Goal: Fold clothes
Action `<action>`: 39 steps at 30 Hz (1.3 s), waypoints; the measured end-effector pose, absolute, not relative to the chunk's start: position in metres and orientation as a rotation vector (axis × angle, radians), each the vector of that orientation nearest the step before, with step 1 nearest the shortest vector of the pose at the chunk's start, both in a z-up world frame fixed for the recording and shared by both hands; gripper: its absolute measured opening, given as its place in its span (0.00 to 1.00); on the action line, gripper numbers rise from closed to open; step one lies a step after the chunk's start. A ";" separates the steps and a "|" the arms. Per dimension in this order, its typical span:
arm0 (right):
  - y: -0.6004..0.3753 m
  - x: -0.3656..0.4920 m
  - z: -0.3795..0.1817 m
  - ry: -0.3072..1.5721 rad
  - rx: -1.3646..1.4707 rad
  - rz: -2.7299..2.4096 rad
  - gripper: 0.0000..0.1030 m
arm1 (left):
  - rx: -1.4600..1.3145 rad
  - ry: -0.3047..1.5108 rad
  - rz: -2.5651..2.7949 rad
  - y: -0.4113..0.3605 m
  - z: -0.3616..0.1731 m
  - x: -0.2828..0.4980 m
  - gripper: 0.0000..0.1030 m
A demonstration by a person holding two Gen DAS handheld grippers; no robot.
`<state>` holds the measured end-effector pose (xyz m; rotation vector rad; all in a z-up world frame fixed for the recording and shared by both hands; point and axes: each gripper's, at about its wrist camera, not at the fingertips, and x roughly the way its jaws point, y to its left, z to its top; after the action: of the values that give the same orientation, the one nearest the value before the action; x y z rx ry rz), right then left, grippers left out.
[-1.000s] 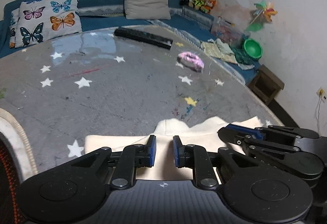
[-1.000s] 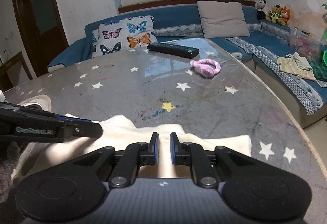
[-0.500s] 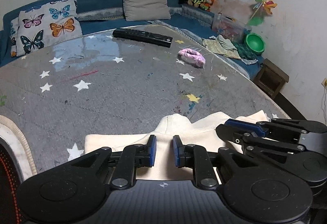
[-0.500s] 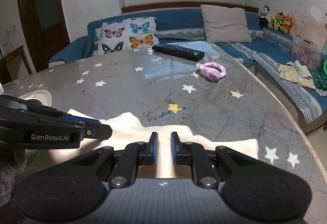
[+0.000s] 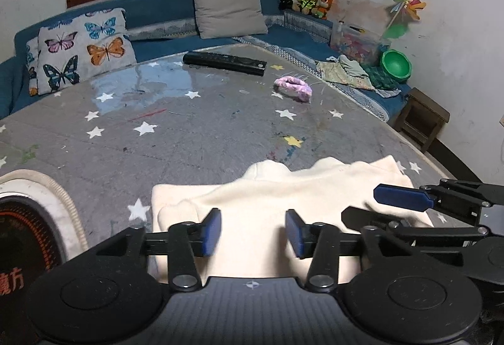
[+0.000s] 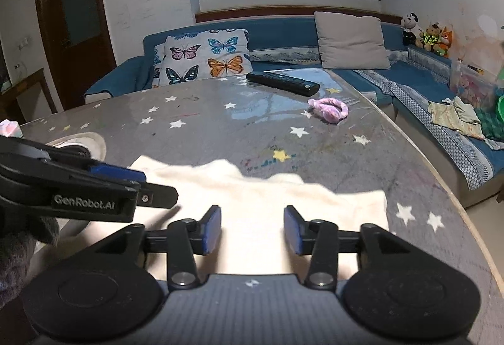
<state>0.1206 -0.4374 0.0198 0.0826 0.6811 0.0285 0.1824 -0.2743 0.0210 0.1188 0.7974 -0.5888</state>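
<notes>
Hovering both grippers low over the cream garment (image 5: 277, 203), which lies flat on the tabletop (image 5: 189, 137) near its front edge, I risk snagging loose fleece and dragging the layers askew. My left gripper (image 5: 252, 233) and right gripper (image 6: 252, 230) sit side by side, jaws spread, gripping nothing.

You have two grippers, left gripper (image 5: 252, 233) and right gripper (image 6: 252, 230), one cream garment (image 5: 283, 197), one remote (image 5: 224, 63), two cushions, three stuffed toys.
</notes>
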 end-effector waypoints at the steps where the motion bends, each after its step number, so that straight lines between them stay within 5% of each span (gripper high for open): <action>1: -0.436 0.115 0.020 0.682 0.085 0.026 0.48 | 0.123 0.792 -0.590 -0.272 0.022 0.177 0.54; 7: -0.430 0.080 0.018 0.672 0.103 0.015 0.54 | 0.120 0.778 -0.581 -0.254 0.024 0.149 0.66; 27: -0.442 0.023 0.013 0.625 0.122 -0.017 0.66 | 0.096 0.811 -0.459 -0.203 -0.007 0.120 0.69; 39: -0.434 0.024 0.005 0.626 0.150 0.006 0.75 | 0.024 0.777 -0.415 -0.186 0.008 0.110 0.81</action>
<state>0.0240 -0.4344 0.0046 0.1498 0.6258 0.0061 0.1105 -0.1860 0.0082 0.0244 0.7767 -0.4153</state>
